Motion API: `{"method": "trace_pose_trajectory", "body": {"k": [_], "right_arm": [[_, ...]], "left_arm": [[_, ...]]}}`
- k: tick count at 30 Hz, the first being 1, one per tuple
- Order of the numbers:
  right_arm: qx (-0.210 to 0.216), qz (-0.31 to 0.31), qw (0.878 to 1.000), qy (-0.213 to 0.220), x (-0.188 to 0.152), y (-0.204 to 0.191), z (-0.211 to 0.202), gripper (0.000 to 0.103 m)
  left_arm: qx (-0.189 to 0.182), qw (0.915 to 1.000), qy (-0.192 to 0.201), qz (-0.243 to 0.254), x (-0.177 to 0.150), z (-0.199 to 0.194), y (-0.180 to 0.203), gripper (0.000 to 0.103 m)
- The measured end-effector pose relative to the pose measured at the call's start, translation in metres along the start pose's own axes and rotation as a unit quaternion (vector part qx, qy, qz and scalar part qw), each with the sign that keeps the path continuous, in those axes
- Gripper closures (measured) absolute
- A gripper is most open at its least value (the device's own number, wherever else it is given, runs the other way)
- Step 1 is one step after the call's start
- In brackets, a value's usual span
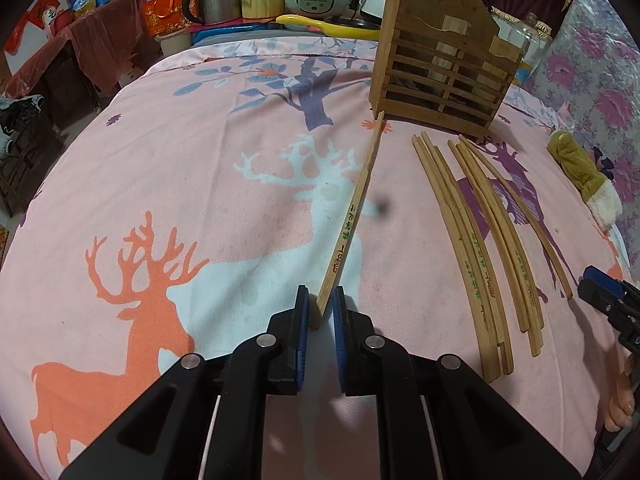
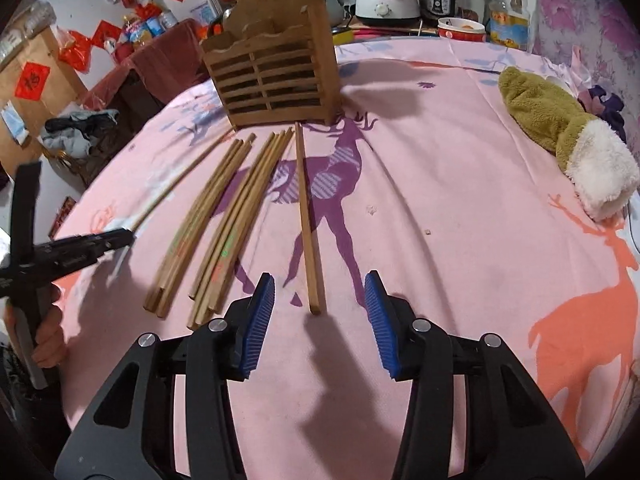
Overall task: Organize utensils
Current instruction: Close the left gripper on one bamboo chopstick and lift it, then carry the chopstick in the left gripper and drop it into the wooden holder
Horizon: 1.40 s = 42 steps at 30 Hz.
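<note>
left black two-finger gripper with blue pads: tilted down, jaws pinched nearly together on a thin stick
right black two-finger gripper with blue pads: tilted down, jaws about halfway apart, pads touching nothing
</note>
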State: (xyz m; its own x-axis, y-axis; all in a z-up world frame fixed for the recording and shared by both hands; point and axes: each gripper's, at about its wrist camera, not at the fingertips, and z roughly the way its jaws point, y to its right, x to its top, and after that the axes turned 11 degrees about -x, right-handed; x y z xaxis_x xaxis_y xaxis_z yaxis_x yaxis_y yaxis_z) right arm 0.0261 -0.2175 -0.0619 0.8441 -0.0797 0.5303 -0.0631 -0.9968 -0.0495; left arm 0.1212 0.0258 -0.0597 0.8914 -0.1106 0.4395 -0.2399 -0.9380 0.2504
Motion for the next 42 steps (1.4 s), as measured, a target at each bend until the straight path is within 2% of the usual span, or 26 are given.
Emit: {"method": "trace_pose_trajectory", "body": {"k": [4,6,7,8,9,13,17,25,28,31,38,41,42], "right_arm": [[-0.011,-0.014,1.000,-0.007,-0.003,-0.010,0.007,0.056],[-0.029,-0.024,0.999,-0.020,-0.005,-0.015,0.015,0.072],[-0.048,-0.032,0.998,-0.013,-0.006,-0.019,0.014,0.076],[-0.046,-0.034,0.998,-0.013,-0.007,-0.020,0.013,0.090],[-0.040,-0.032,0.999,-0.016,-0.008,-0.020,0.013,0.096],[-0.037,-0.017,0.999,-0.003,-0.007,-0.015,0.006,0.096],[-0.026,0.000,0.999,0.036,-0.002,-0.009,-0.010,0.096],[-0.028,0.017,0.993,0.109,0.002,-0.005,-0.038,0.096],[-0.023,0.024,0.991,0.131,0.004,-0.003,-0.048,0.096],[-0.015,0.027,0.988,0.149,0.010,-0.005,-0.059,0.097],[-0.017,0.010,0.986,0.165,0.032,-0.017,-0.075,0.097],[0.005,-0.017,0.989,0.148,0.033,-0.026,-0.075,0.089],[0.007,-0.025,0.990,0.142,0.029,-0.029,-0.072,0.081]], "left_arm": [[0.002,1.0000,0.000,0.006,-0.001,-0.001,0.002,0.090],[0.001,0.9999,-0.002,0.012,-0.002,-0.001,0.004,0.092],[-0.002,0.9999,-0.003,0.014,-0.003,-0.001,0.005,0.094],[-0.007,0.9999,-0.004,0.015,-0.003,-0.001,0.006,0.094],[-0.010,0.9998,-0.004,0.016,-0.003,-0.001,0.006,0.094],[-0.039,0.9992,-0.001,0.012,-0.003,-0.006,0.006,0.095],[-0.059,0.9977,0.032,0.013,-0.002,-0.021,0.008,0.096],[-0.075,0.9930,0.091,0.002,0.002,-0.048,0.005,0.097],[-0.096,0.9910,0.093,-0.011,0.006,-0.053,0.002,0.098],[-0.093,0.9908,0.098,-0.004,0.015,-0.064,0.007,0.097],[-0.075,0.9897,0.119,0.027,0.042,-0.093,0.030,0.098],[-0.077,0.9888,0.122,0.039,0.043,-0.096,0.040,0.098],[-0.079,0.9887,0.121,0.040,0.042,-0.095,0.041,0.098]]}}
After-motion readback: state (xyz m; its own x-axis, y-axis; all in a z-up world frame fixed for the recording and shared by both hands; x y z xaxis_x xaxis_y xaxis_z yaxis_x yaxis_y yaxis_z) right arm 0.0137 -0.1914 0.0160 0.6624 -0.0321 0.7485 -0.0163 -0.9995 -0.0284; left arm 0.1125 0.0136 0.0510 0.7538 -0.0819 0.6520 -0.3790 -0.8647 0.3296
